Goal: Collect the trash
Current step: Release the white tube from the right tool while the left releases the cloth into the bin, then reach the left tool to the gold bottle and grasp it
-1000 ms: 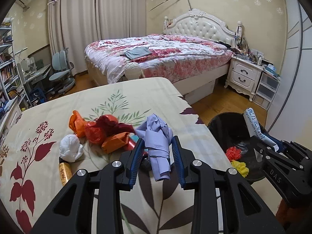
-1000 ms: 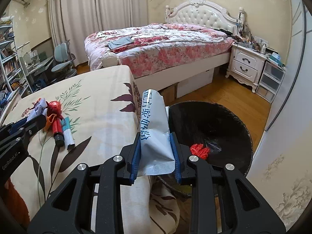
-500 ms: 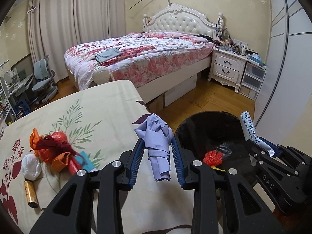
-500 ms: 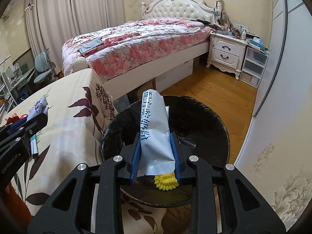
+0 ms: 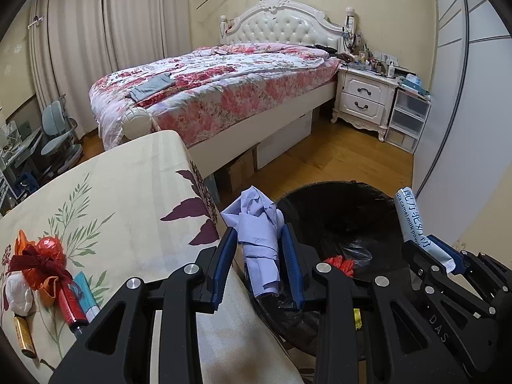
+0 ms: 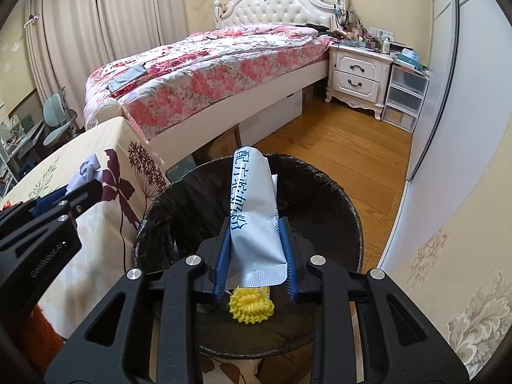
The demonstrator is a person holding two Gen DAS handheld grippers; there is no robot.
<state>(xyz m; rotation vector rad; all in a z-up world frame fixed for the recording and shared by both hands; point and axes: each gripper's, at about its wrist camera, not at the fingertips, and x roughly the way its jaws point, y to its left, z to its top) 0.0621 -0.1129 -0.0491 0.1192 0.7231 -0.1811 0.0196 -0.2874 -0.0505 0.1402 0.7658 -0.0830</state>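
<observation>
While the left gripper point(image 5: 259, 256) hung at the corner of the table point(image 5: 128, 198), its blue-padded jaws were clenched on a crumpled lavender paper wad point(image 5: 260, 240), which stood upright between them, just over the near rim of the black-lined trash bin point(image 5: 339, 204). Beside it, the right gripper point(image 6: 256, 257) was poised above the bin's opening, its jaws grasping a white powder sachet point(image 6: 254, 214) printed with blue characters; the sachet pointed forward and upward, its crimped end sticking out behind the pads. In the left wrist view that same sachet showed at the right edge, over the far side of the bin.

Inside the bin lay a yellow knobbly ball point(image 6: 252, 307), directly under the right gripper, and a red frilly piece point(image 5: 340, 264) sat on the crinkled black liner.

Further trash was left on the floral tablecloth, well apart from the bin, near the left edge of the left wrist view: a heap of red and orange wrappers point(image 5: 38, 262), a white crumpled tissue point(image 5: 17, 292), a red tube point(image 5: 72, 307) with a teal-and-white tube point(image 5: 86, 294) just beside it, and a small gold cylinder point(image 5: 24, 337).

Behind the table stood a bed point(image 5: 224, 86) with a rose-patterned quilt, and a white nightstand point(image 5: 364, 100) stood at its side on the wooden floor.
</observation>
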